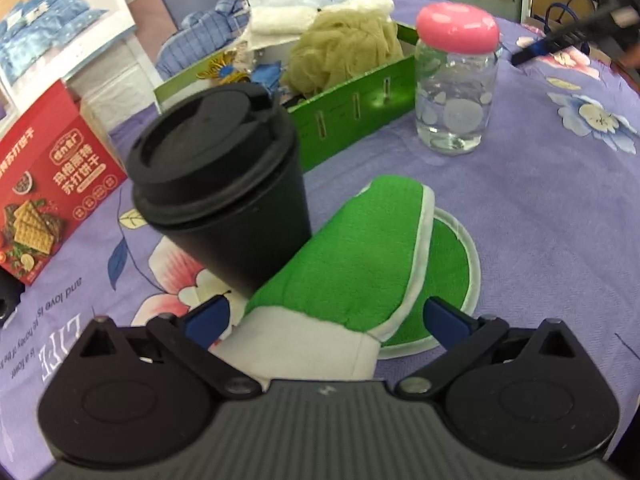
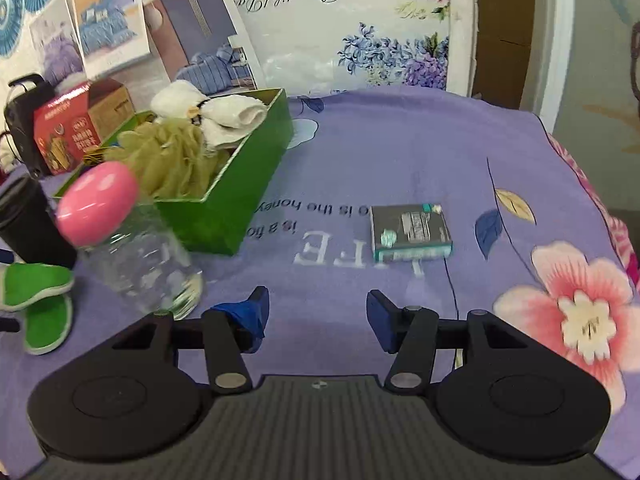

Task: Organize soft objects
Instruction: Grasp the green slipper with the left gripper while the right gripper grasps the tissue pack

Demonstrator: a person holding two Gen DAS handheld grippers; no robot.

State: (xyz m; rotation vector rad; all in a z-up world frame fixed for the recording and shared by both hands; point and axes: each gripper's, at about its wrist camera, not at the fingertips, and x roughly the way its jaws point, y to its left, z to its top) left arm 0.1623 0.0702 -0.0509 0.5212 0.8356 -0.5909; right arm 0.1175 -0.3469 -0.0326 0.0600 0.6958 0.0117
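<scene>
My left gripper [image 1: 326,318] is spread wide, its blue fingertips [image 1: 208,318] flanking the white cuff end of a green plush slipper with white trim [image 1: 352,256] — the pads stand on either side of it and I cannot tell whether either one touches the fabric. That slipper lies partly on top of its matching green slipper [image 1: 452,276], which sits flat just ahead and to the right of the gripper. Ahead and to the left, a black paper cup with a black lid [image 1: 224,184] stands touching the upper slipper's side. Farther out on the left is a red cracker box [image 1: 52,184]. Straight ahead lies a green cardboard box [image 1: 352,116] holding an olive mesh bath pouf [image 1: 344,52] and rolled white towels [image 1: 280,20]; beside its right end stands a clear glass jar with a pink lid [image 1: 456,80].

My right gripper [image 2: 316,316] is also spread, with nothing between its blue pads [image 2: 380,320], hovering over the purple floral cloth on the counter [image 2: 400,152]. Ahead and slightly right lies a small grey and teal box [image 2: 410,232]. The jar and the green box are ahead on the left.
</scene>
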